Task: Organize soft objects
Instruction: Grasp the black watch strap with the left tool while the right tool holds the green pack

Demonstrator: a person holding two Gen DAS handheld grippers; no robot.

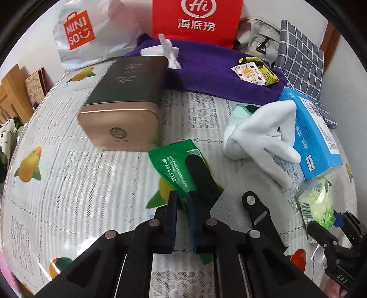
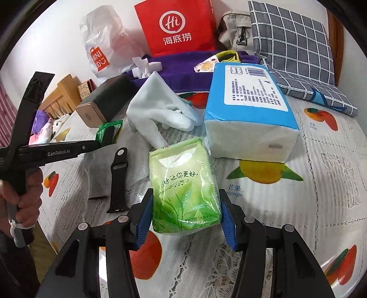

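Note:
In the left wrist view my left gripper (image 1: 182, 202) is shut on the near end of a dark green sachet (image 1: 169, 165), and a short black strap piece (image 1: 199, 176) lies along the sachet. The right wrist view shows that gripper (image 2: 97, 143) from the side, with a hand (image 2: 25, 194) on its handle. My right gripper (image 2: 186, 201) is shut on a pale green tissue pack (image 2: 183, 183), its blue pads (image 2: 144, 220) pressing both sides. A white glove (image 2: 158, 107) and a big blue tissue pack (image 2: 247, 110) lie behind it. A purple towel (image 1: 206, 71) is spread further back.
A gold and dark tin box (image 1: 123, 100) stands left of the sachet. A black watch strap (image 2: 118, 181) lies between the grippers. Red (image 1: 197, 20) and white (image 1: 91, 32) bags and a grey checked cloth (image 1: 300, 57) line the back. Small sachets (image 1: 247, 73) rest on the towel.

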